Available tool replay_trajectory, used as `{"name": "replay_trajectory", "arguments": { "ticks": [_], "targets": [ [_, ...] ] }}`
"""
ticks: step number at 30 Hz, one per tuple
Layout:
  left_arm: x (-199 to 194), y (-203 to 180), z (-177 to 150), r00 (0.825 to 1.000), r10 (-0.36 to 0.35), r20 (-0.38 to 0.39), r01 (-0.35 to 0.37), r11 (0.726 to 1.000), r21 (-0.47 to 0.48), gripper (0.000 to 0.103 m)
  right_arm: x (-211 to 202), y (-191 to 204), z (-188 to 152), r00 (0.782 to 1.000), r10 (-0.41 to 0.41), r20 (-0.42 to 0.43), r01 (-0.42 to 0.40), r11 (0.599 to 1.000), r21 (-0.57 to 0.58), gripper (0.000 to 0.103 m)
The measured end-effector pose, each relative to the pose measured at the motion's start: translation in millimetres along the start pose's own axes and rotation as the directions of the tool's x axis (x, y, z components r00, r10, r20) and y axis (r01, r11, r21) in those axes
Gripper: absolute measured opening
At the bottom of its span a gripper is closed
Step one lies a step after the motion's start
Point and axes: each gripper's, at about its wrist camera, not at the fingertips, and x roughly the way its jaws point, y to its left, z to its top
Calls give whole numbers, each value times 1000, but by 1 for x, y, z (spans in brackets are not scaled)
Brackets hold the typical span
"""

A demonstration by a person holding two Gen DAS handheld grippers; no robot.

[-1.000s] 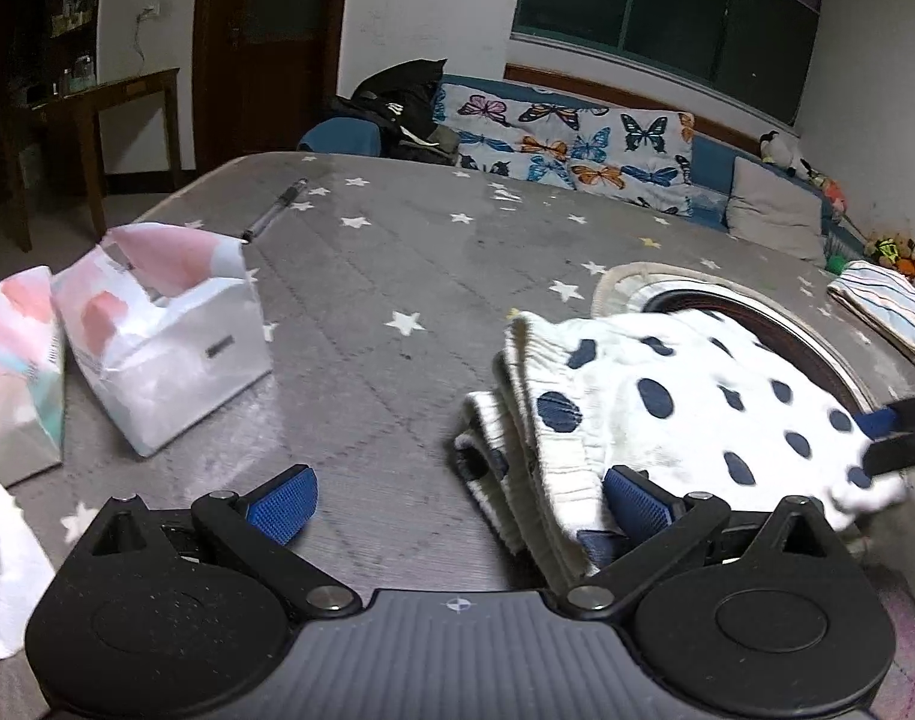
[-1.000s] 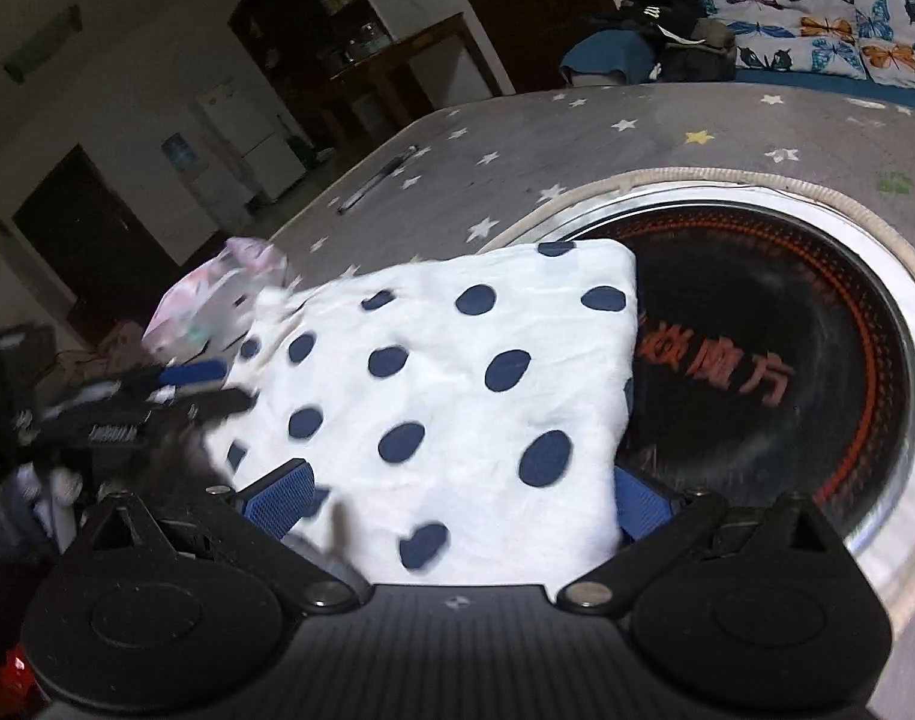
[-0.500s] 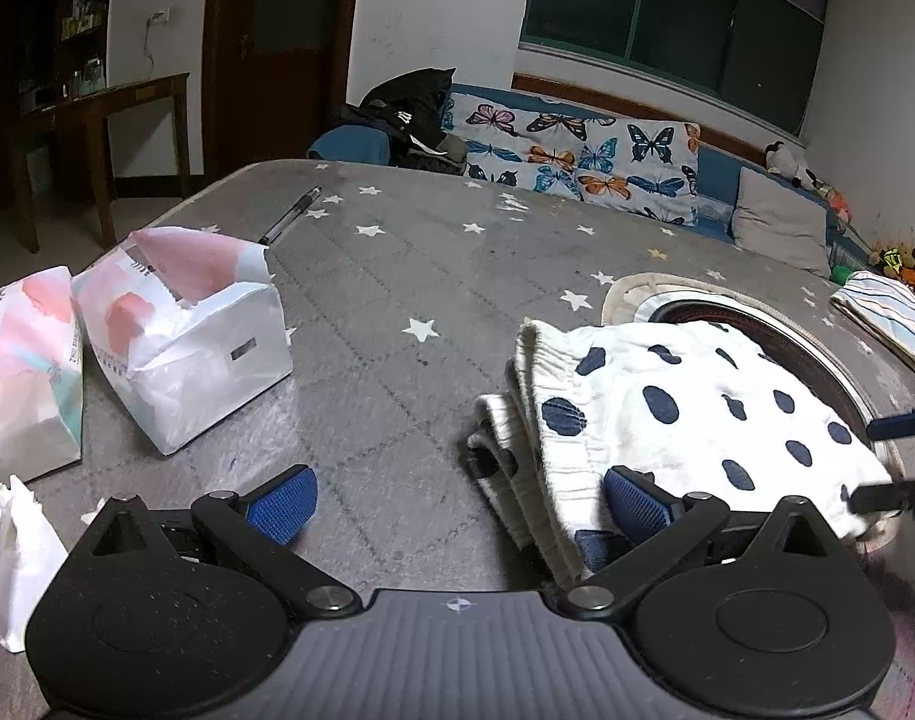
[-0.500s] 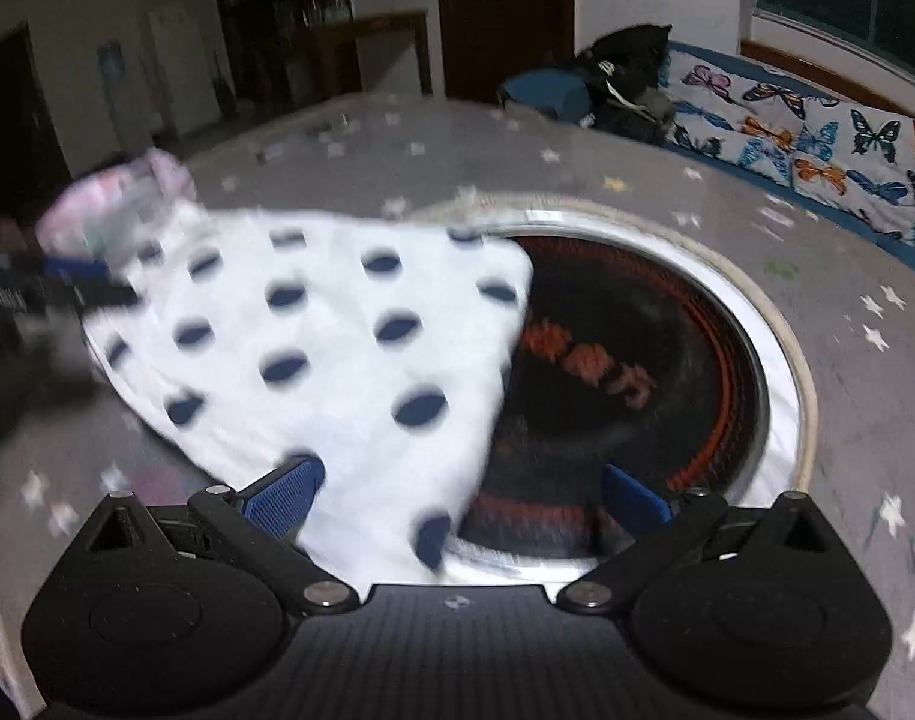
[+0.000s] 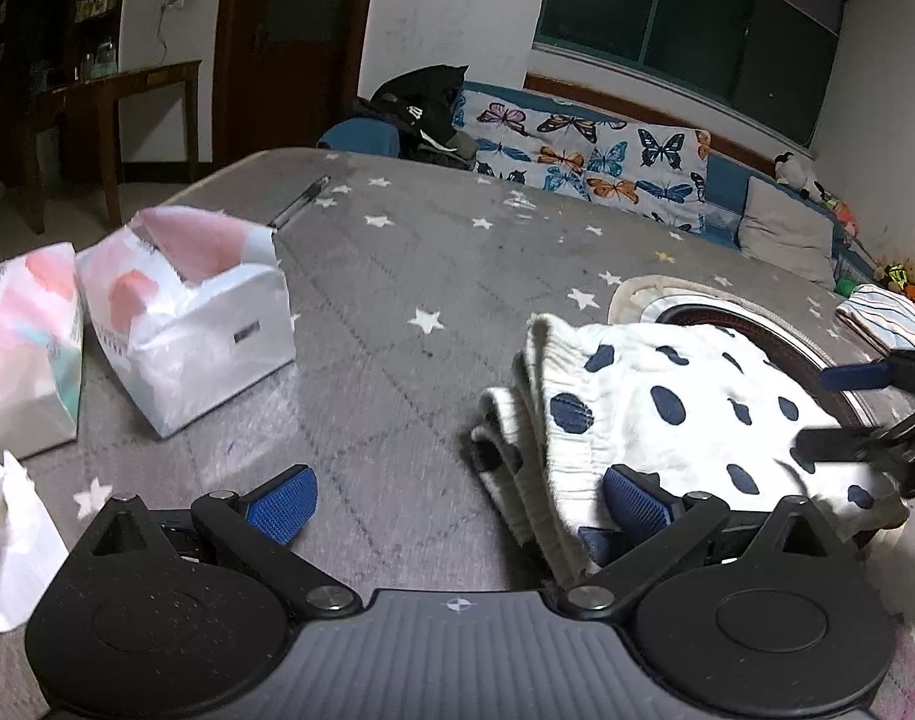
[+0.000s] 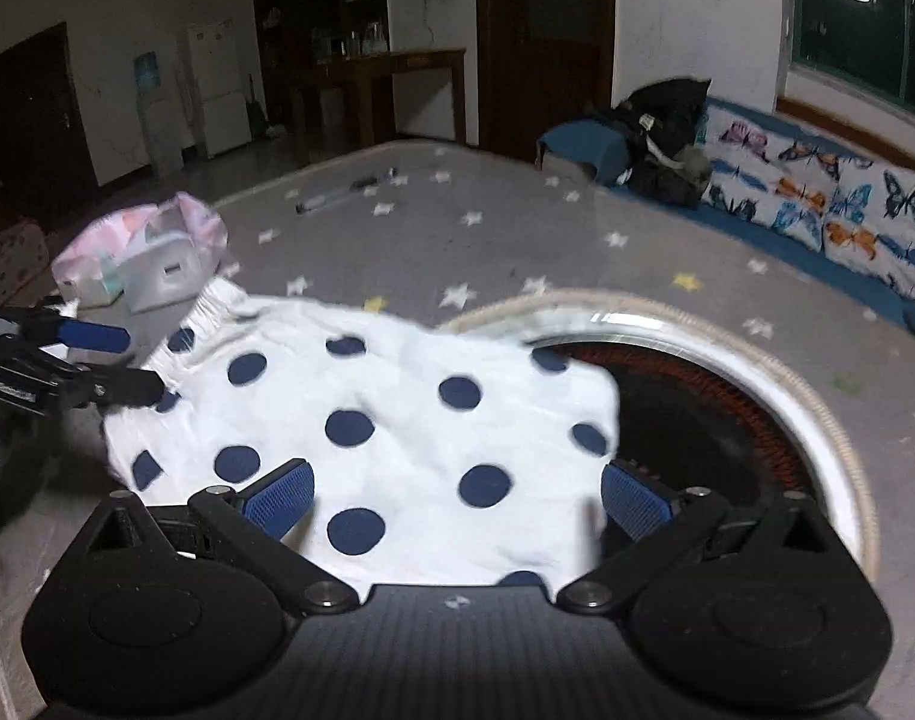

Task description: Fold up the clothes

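A folded white garment with dark blue dots (image 5: 685, 414) lies on the grey star-patterned table (image 5: 397, 276), partly over a round black and red inset (image 6: 715, 420). It also shows in the right wrist view (image 6: 409, 420). My left gripper (image 5: 457, 504) is open at the garment's left folded edge, its right finger against the cloth. My right gripper (image 6: 457, 495) is open, its fingers to either side of the garment's near edge. Each gripper shows at the side of the other's view.
An open white and pink bag (image 5: 199, 312) and a second bag (image 5: 25, 348) stand on the table's left. A white tissue (image 5: 7, 528) lies near the front left. A pen (image 5: 298, 201) lies far back. A striped folded cloth (image 5: 889, 318) sits at the right. A butterfly sofa (image 5: 589, 162) stands behind.
My right gripper has swung round and pulled back from the garment, which now lies flat. My left gripper has hardly moved.
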Motion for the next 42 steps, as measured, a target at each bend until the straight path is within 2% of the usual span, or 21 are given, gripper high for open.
{"name": "replay_trajectory", "arguments": {
  "ticks": [3,8,12,21,26,33,37,40,42],
  "targets": [
    [-4,-1,-1,1000,-4,6,4,1000,-4,103,1,3,-6,1000,-11,-8,11,1000,5,103],
    [-12,-5,-4,1000,-14,11,14,1000,-17,103,-25,6,-15,999,-16,28,14,999,50,103],
    [-18,-11,-9,1000,-14,3,14,999,-31,103,-36,11,-26,999,-42,20,40,995,93,103],
    [-29,-22,-19,1000,6,-19,-7,1000,-25,103,-47,26,-46,999,-20,38,14,990,138,103],
    [-34,-12,-20,1000,29,-8,-29,998,-52,103,-47,49,-41,999,5,48,-6,999,34,102],
    [-43,4,-16,999,44,17,-41,994,-105,103,-33,94,-28,998,47,30,-41,986,-163,89],
    [-45,12,-11,999,26,18,-23,988,-151,103,-20,125,-23,998,64,25,-53,945,-324,84],
    [-43,16,-9,1000,7,9,-5,983,-184,103,-9,151,-20,998,59,30,-39,887,-460,81],
    [-41,16,-6,1000,-11,7,12,979,-203,103,-2,165,-19,998,52,28,-29,845,-534,73]
  ]
}}
